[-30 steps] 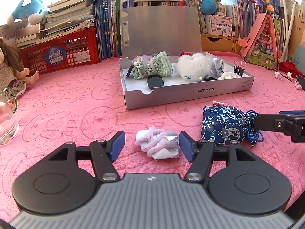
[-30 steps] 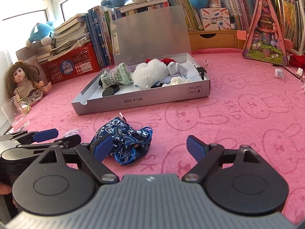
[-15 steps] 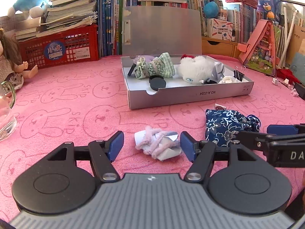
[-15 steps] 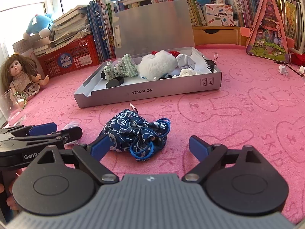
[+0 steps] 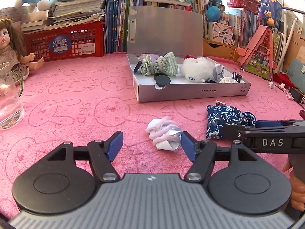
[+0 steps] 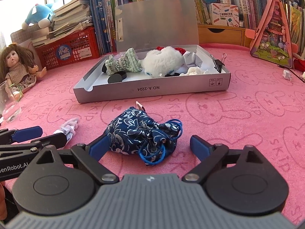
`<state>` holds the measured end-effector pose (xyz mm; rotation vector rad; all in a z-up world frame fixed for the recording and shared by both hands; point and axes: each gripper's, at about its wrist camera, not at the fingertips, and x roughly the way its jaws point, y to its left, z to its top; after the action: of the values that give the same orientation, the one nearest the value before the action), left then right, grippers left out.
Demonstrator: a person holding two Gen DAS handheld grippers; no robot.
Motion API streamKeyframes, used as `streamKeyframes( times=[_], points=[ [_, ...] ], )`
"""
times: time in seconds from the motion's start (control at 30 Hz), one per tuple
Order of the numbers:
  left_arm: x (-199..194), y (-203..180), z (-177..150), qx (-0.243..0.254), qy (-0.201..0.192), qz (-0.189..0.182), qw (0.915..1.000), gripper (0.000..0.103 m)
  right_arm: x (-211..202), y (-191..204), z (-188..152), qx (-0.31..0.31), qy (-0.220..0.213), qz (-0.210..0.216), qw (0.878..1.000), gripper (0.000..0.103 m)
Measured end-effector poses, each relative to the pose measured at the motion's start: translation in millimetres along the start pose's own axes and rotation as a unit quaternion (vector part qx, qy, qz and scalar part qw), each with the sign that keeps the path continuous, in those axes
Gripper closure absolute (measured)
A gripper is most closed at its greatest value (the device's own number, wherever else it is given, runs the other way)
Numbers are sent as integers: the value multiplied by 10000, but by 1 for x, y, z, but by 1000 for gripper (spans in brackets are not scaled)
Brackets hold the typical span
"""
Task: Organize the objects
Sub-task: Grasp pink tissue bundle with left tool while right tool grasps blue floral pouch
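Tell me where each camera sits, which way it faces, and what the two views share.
Left wrist: on the left gripper, facing the pink crumpled bundle and grey box; own open fingers, right gripper beside.
Right wrist: on the right gripper, facing the blue floral pouch; own open fingers.
Shared: box, pouch, bundle, doll.

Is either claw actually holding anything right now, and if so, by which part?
Nothing is held. The left claw stands open near the pink-and-white bundle; the right claw stands open around the blue floral pouch. Both claws' jaws have just been opening.

A child's room at home: doll [image 5: 11,49], plush toys [image 6: 36,15], crammed bookshelves [image 6: 190,3], bunny-print pink cloth [image 5: 76,99].
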<state>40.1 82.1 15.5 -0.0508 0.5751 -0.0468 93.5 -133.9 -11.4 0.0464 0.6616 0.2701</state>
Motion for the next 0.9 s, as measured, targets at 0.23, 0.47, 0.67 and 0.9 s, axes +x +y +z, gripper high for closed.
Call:
streamKeyframes(
  times=[0.23,0.47,0.67,0.9],
  points=[
    [-4,2,-10,241,217,327,9989,31,-3,2,-6,-493,48,-79,9987,7],
    [10,-12,-6,282,122,292,9991,30,1,-16,-2,-314,6,-584,9978,7],
    [22,-25,0,275,46,298,9992,30,-3,-36,3,-32,-118,-530,9985,7],
    [32,-25,6,217,-14,293,9993,25,-4,-21,12,-465,-378,46,9982,7]
  ],
)
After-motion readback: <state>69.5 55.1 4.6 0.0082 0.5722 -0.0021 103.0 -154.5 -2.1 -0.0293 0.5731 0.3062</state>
